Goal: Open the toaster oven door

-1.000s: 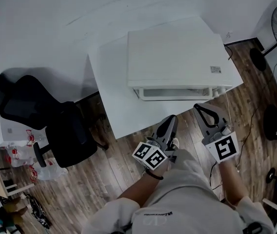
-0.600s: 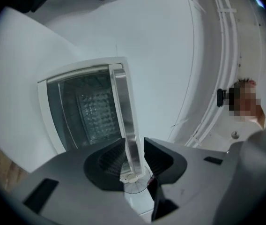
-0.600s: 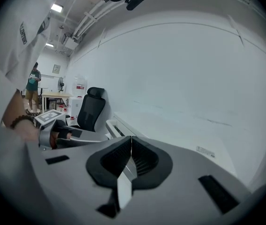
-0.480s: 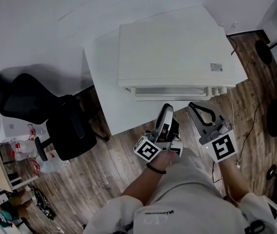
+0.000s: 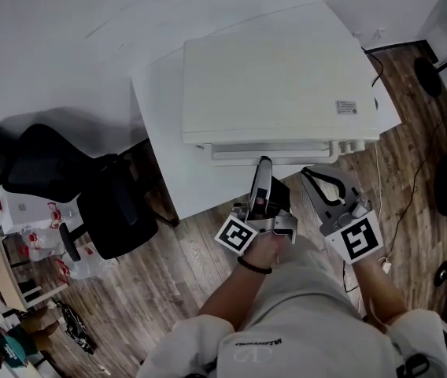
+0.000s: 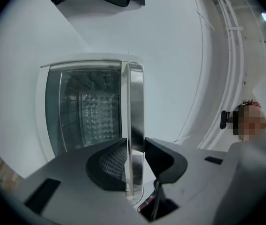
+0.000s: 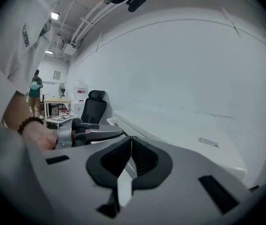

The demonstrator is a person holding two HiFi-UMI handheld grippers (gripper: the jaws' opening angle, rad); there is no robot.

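Note:
The white toaster oven (image 5: 278,77) stands on a white table (image 5: 160,148), its door shut and facing me. Its long handle (image 5: 302,156) runs along the front top edge. My left gripper (image 5: 264,165), turned on its side, reaches up to that handle. In the left gripper view the shiny handle bar (image 6: 135,102) passes between the open jaws of the left gripper (image 6: 135,142), next to the glass door (image 6: 86,111). The right gripper (image 5: 314,173) hovers just right of it, below the oven front. Its jaws meet at the tips, and the right gripper (image 7: 131,142) holds nothing.
A black office chair (image 5: 74,187) stands left of the table on the wood floor. A cable (image 5: 377,195) hangs off the table's right side. A floor fan's base (image 5: 428,73) sits at the far right. Bags and clutter (image 5: 35,274) lie at the lower left.
The left gripper has rolled onto its side and moved forward and up to the oven's handle, and its jaws have opened. The right gripper has stayed almost where it was.

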